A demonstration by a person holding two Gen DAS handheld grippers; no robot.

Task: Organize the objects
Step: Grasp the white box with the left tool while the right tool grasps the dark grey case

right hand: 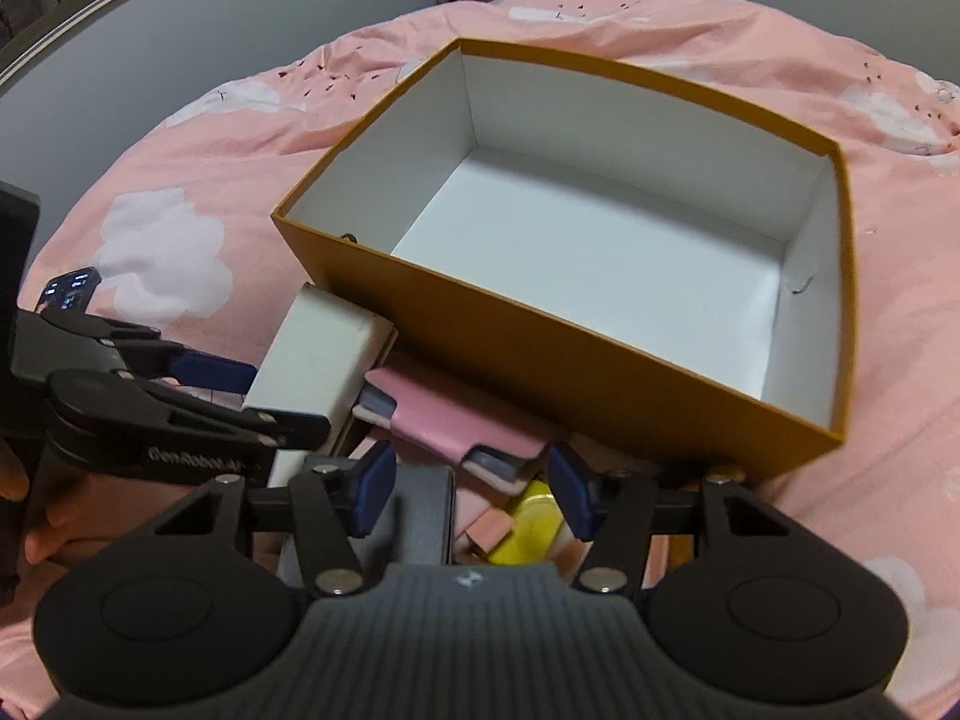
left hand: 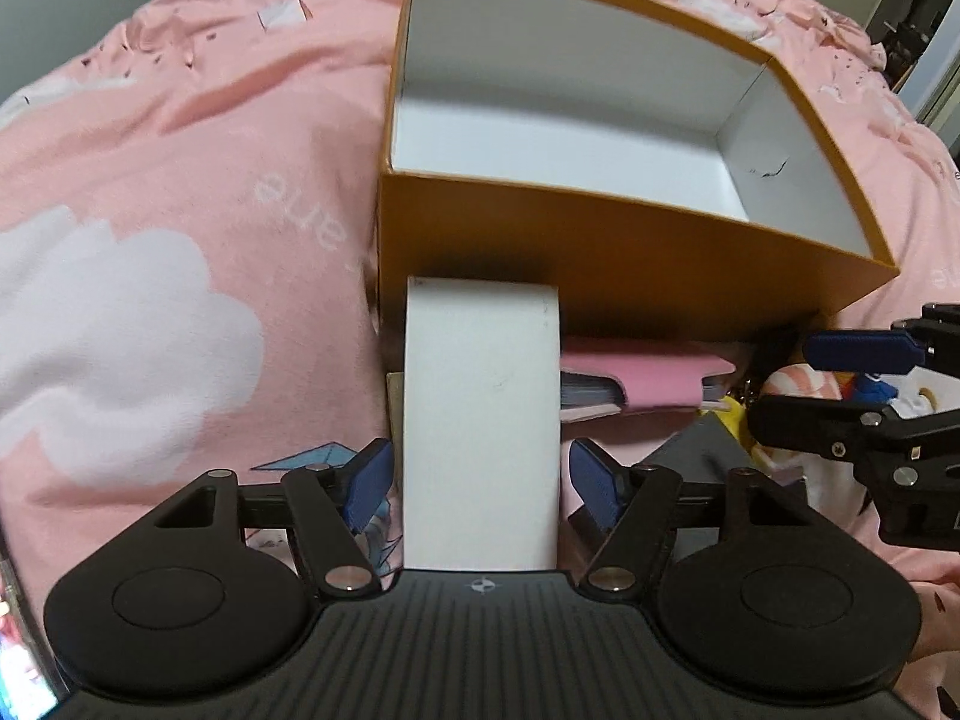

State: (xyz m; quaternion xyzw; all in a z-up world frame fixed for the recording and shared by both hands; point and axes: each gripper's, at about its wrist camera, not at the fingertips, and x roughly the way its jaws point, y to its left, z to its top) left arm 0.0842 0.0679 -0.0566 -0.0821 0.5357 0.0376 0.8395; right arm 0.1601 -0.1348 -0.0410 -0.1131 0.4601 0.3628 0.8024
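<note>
Open box on a pink bed, with small things piled at its near side.

The bed (left hand: 180, 192) fills both views. The orange box (right hand: 540, 348), white inside, sits mid-frame. A white box (left hand: 480, 420) stands between the left gripper (left hand: 480, 480) fingers, which flank it with slim gaps, released. Beside it, lower centre, lies a pink wallet (right hand: 438, 420) and a yellow item (right hand: 528, 522). The right gripper (right hand: 468, 492) fingers are parted over a grey block (right hand: 420, 516), grasping nothing.
</note>
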